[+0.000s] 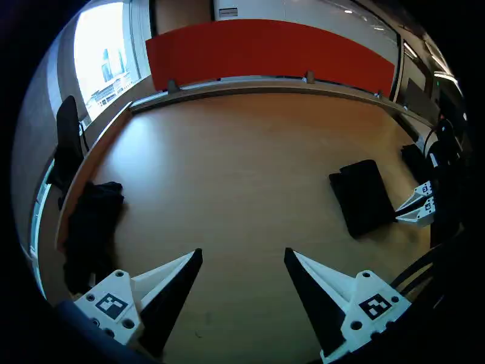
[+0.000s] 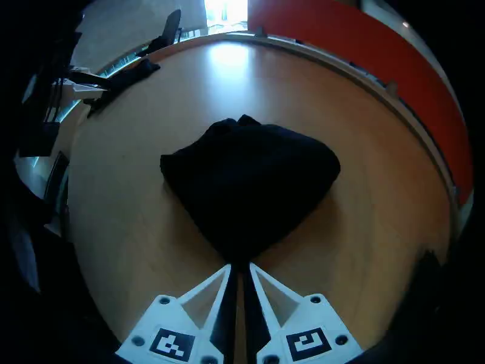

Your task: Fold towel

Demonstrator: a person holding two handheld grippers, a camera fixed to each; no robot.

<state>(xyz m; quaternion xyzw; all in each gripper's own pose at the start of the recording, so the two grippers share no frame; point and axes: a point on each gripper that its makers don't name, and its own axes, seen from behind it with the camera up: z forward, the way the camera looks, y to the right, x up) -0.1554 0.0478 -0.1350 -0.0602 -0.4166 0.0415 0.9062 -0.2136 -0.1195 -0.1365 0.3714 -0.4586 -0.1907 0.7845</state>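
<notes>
Towel (image 2: 248,182): plain black, no pattern. Table (image 1: 242,151): light brown wood, pale glare patch toward far edge. Left gripper (image 1: 242,252): white body, black inner finger faces, black-and-white square marker on each finger. Right gripper (image 2: 241,267): same white and black, same square markers. Partition (image 1: 267,51) along far edge of table: bright red, grey rail beneath. Cloth heap (image 1: 91,224) at left edge of table: black. Chair (image 1: 66,145) beyond left edge: black.
</notes>
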